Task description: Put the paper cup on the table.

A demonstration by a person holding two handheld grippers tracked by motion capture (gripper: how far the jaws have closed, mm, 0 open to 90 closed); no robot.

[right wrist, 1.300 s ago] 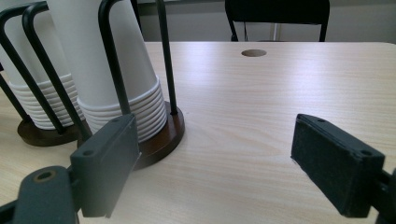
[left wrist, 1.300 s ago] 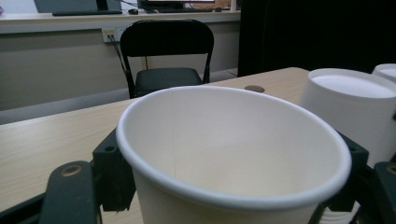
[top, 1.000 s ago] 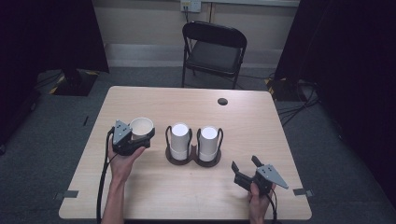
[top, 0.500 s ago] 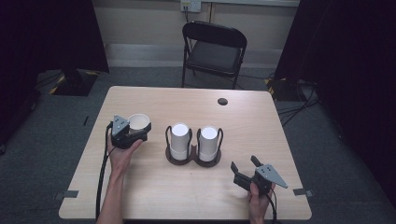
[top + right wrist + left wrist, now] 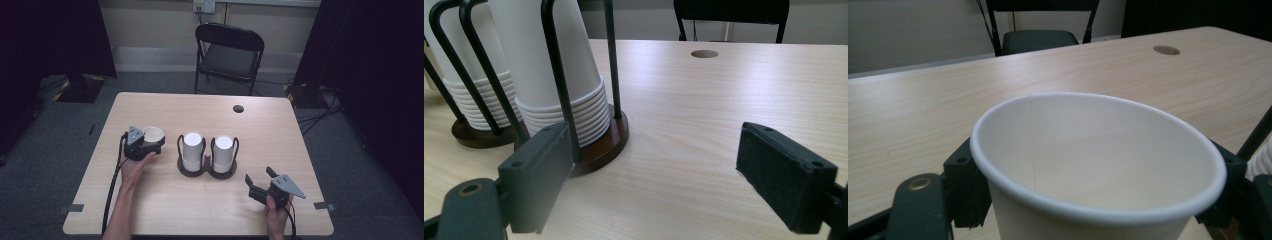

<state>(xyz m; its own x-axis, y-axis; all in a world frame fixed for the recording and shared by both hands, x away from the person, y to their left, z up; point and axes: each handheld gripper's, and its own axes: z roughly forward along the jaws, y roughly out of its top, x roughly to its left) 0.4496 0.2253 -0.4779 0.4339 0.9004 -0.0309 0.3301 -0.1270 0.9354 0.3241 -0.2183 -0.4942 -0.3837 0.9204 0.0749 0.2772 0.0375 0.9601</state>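
High view: left gripper [image 5: 150, 145], jaws just easing apart around one paper cup [image 5: 153, 135] standing upright at the table's [image 5: 300, 150] left; whether the pads press it cannot be told. Light, thin-walled, crushable; best taken mid-wall, gently. Two cup stacks [image 5: 208, 152] in the holder. Right gripper [image 5: 258, 185] open, empty
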